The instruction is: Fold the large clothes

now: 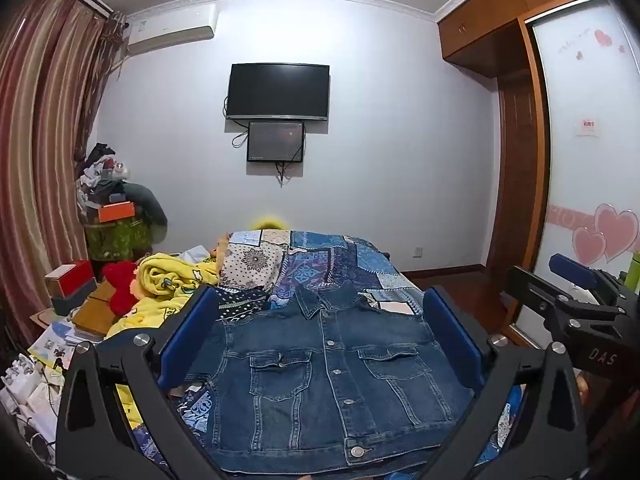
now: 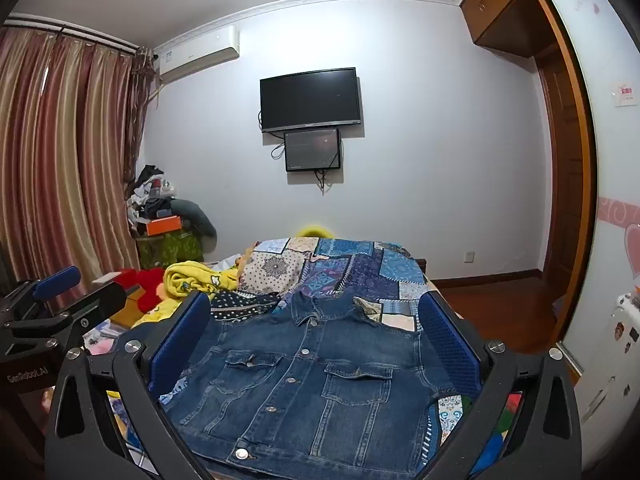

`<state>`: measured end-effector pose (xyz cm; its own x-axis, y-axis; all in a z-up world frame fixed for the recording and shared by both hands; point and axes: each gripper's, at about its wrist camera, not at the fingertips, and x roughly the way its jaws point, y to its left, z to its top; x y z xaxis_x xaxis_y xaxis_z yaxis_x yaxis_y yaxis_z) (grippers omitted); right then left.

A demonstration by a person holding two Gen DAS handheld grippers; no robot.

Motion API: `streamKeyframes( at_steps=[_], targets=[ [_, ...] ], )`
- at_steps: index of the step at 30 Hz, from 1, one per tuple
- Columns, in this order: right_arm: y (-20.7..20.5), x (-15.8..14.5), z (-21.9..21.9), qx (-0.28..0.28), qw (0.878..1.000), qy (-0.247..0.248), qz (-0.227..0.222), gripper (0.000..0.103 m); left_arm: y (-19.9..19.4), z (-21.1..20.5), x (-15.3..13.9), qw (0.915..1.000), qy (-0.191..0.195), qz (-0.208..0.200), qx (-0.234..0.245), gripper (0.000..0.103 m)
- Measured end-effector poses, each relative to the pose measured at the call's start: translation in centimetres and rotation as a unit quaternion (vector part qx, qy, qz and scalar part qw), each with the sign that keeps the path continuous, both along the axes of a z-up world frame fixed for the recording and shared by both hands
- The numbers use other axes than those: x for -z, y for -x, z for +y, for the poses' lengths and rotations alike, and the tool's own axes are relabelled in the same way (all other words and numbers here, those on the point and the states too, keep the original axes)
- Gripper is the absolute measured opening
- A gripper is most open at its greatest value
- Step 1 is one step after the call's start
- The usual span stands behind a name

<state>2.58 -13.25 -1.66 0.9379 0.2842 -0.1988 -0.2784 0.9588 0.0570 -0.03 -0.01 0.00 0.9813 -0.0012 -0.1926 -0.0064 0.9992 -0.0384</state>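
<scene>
A blue denim jacket (image 1: 328, 376) lies front-up on the patchwork bedspread (image 1: 332, 264), buttoned, sleeves tucked under so it forms a rectangle, collar toward the far wall. It also shows in the right wrist view (image 2: 308, 376). My left gripper (image 1: 320, 320) is open and empty, held above the jacket's near edge, blue pads wide apart on either side. My right gripper (image 2: 316, 320) is open and empty in the same way, just right of the left one. The right gripper's body shows at the left wrist view's right edge (image 1: 576, 308).
A yellow blanket (image 1: 172, 280) and a red plush (image 1: 120, 284) lie on the bed's left side. Boxes and papers (image 1: 64, 320) clutter the left. Curtains (image 1: 44, 140) hang at left, a wardrobe (image 1: 576, 140) stands at right, a TV (image 1: 278, 92) on the far wall.
</scene>
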Motion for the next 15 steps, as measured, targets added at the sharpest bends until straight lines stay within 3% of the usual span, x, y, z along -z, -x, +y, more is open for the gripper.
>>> streamKeyframes(
  at_steps=[15],
  targets=[
    [-0.1, 0.0, -0.1, 0.0, 1.0, -0.001, 0.005, 0.103, -0.8, 0.6, 0.2, 0.9999, 0.006, 0.014, 0.0, 0.103]
  ],
)
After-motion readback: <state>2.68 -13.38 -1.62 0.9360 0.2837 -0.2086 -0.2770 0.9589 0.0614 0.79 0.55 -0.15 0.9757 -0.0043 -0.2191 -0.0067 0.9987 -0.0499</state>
